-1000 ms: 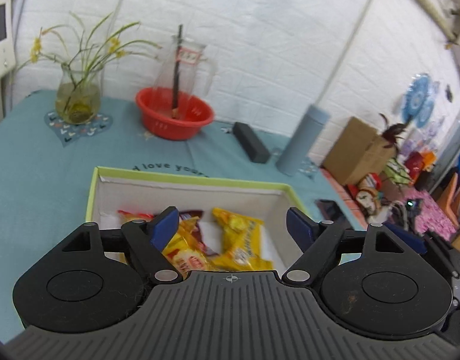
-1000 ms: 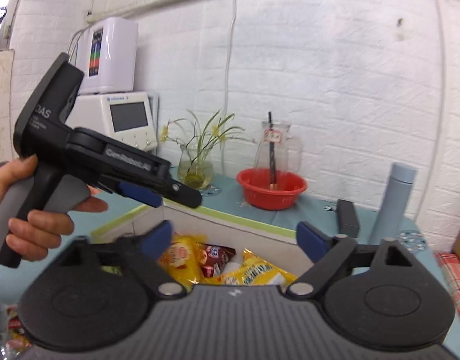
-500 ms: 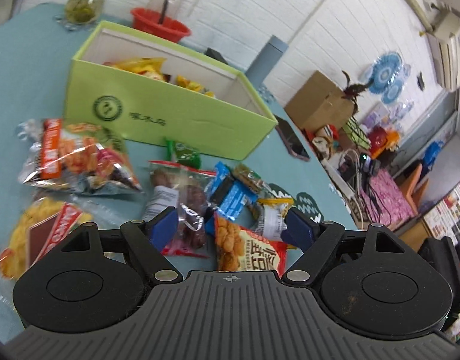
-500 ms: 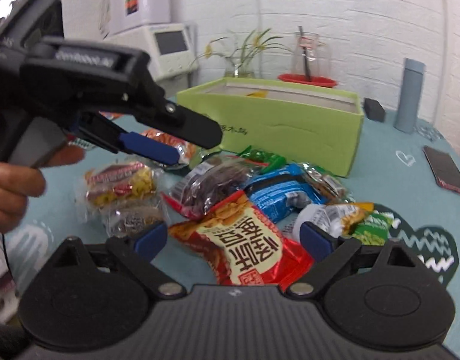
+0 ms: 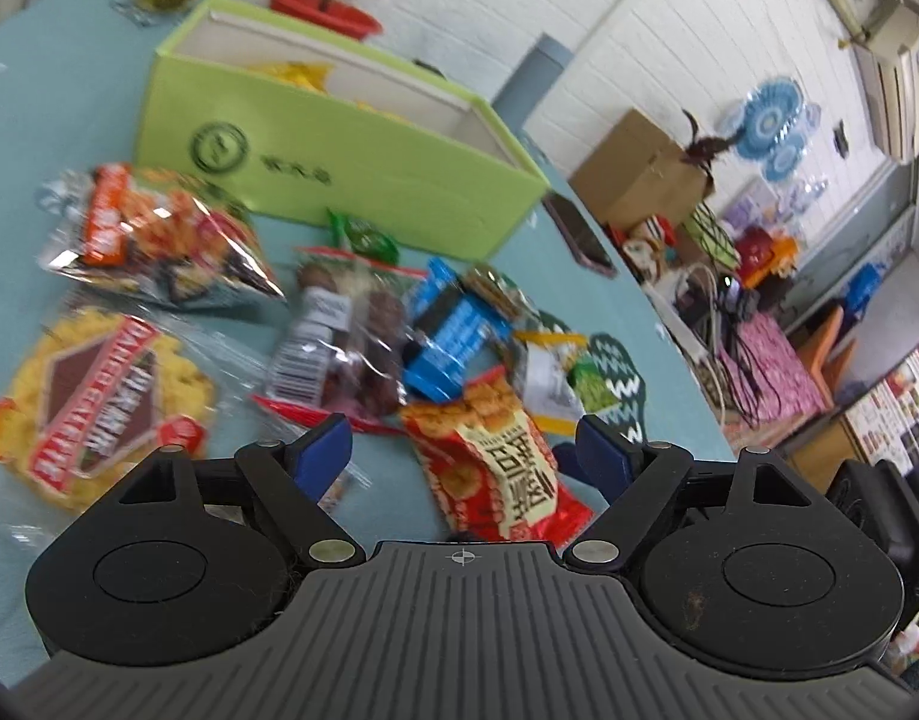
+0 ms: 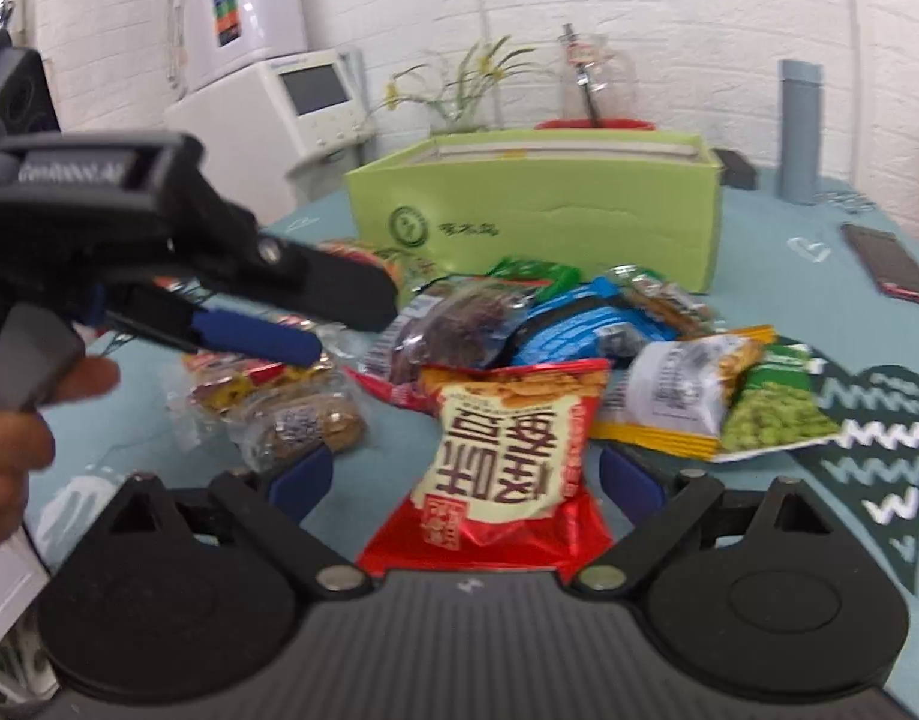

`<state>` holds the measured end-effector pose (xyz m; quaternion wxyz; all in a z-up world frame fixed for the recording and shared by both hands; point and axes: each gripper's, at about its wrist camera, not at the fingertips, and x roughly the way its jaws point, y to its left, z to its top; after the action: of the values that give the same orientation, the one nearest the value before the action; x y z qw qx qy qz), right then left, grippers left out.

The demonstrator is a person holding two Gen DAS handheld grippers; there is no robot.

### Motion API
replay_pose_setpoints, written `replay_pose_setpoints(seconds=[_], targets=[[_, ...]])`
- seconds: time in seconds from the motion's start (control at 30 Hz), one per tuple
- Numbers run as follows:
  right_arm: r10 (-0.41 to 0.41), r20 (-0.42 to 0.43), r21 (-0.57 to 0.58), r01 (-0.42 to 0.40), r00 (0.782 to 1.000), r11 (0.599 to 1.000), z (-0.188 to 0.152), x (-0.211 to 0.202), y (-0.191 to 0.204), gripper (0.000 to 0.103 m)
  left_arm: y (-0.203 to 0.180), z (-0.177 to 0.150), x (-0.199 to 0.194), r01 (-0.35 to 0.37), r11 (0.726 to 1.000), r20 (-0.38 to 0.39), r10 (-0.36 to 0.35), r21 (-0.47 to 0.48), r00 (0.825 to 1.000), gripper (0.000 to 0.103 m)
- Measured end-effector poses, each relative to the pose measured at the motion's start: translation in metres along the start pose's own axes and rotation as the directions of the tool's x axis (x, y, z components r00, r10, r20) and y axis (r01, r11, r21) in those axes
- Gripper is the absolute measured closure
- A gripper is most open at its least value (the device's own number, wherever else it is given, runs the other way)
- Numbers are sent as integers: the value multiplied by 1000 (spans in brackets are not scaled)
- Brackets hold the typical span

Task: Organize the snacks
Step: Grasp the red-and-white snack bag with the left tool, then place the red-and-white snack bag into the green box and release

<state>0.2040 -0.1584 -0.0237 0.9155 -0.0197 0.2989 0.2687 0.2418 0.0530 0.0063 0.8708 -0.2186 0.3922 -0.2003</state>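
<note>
Right wrist view: we hover right gripper point(image 6: 465, 471) over near edge of snack pile, jaws wide, straddling red cracker bag point(image 6: 501, 450) without pressing it; nothing held. Bag lies nearest, flat on teal cloth point(image 6: 789, 252), likely easiest first pick. Green box point(image 6: 537, 222) sits far behind pile, open top, some packets already inside, so we judge it destination. Left gripper point(image 5: 462, 450) hangs over same bag from left, jaws opening, empty. Remaining packets clustered between box and us, overlapping; blue packet point(image 6: 579, 324) partly buried.
</note>
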Motion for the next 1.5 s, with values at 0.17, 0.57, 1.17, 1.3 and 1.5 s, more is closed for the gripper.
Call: replay_pose_setpoints(seconds=[0.17, 0.57, 1.17, 1.3, 1.5], targets=[[-41, -19, 9, 42, 999, 999, -3, 5, -1, 9, -6, -7, 26, 0, 1000, -73, 1, 13, 997, 37], [-24, -39, 0, 24, 999, 1000, -1, 20, -7, 20, -15, -11, 41, -60, 995, -89, 67, 82, 994, 56], [-5, 114, -121, 19, 993, 992, 59, -4, 10, 39, -34, 67, 5, -5, 997, 31, 2, 79, 1000, 90], [-6, 177, -180, 38, 984, 983, 112, 18, -1, 39, -40, 126, 12, -46, 991, 103, 34, 123, 994, 90], [28, 180, -215, 12, 983, 976, 190, 75, -33, 39, -29, 207, 48, -127, 980, 145, 105, 151, 984, 90]])
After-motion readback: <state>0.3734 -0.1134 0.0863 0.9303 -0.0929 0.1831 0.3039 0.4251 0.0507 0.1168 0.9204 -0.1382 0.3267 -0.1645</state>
